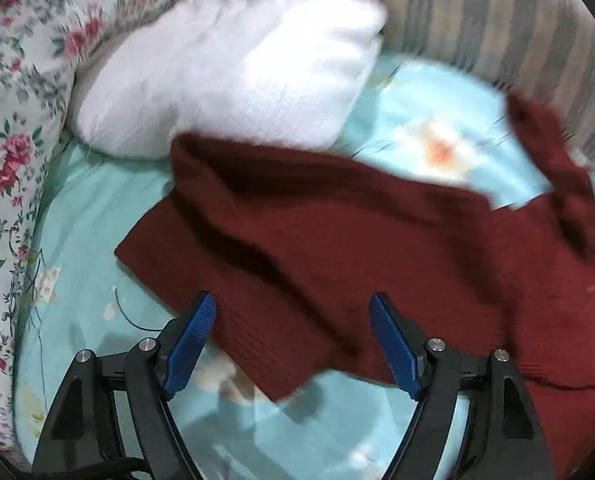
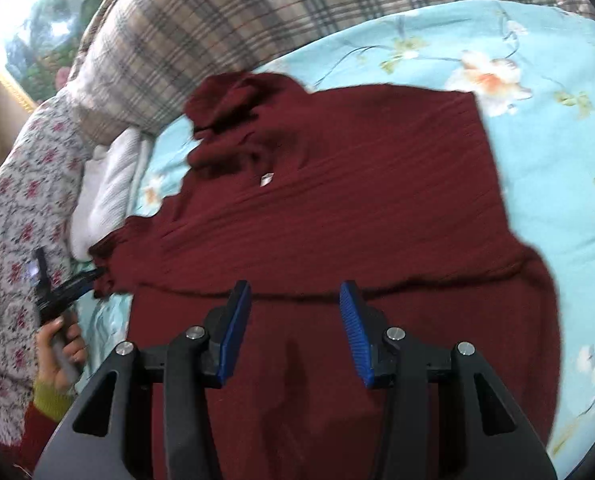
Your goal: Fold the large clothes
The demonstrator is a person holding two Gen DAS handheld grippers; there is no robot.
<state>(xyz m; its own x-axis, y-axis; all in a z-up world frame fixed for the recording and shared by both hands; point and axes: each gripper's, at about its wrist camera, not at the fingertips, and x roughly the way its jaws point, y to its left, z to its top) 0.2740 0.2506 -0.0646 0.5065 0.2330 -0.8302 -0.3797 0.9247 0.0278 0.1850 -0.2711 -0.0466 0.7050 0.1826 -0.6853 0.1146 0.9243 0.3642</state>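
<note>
1. Left tongs [image 1: 293, 344]: blue pads apart, nothing between them; poised over a sleeve end of the sweater [image 1: 337, 240]. The right wrist view shows them again at far left, tips at a sleeve edge; whether they touch the cloth cannot be told.
2. Right tongs [image 2: 295, 334]: pads apart, empty, above the sweater's lower part, just short of a crosswise ridge in the knit.
3. Sweater [image 2: 337, 208]: dark red ribbed knit, spread on the sheet [image 2: 537, 160]; collar bunched toward the pillows, small white label [image 2: 265, 179] below it, one sleeve trailing left, a lower portion apparently lapped over the body at the ridge.
4. Sheet: pale blue, floral, bare on the sweater's right.
5. White cloth [image 1: 225, 68]: fluffy, heaped just beyond the sleeve, touching or nearly touching it.
6. Plaid pillow [image 2: 237, 20] and floral quilt [image 1: 13, 120]: bordering the far and left sides.
7. Step in hand, as judged: taking a sleeve to fold it inward.
8. Advice: close the left pads on the cuff only, not the sheet beneath; lift low, carry the sleeve across the body, keep it off the white cloth; use the right tongs to hold the body flat so the knit does not drag.
</note>
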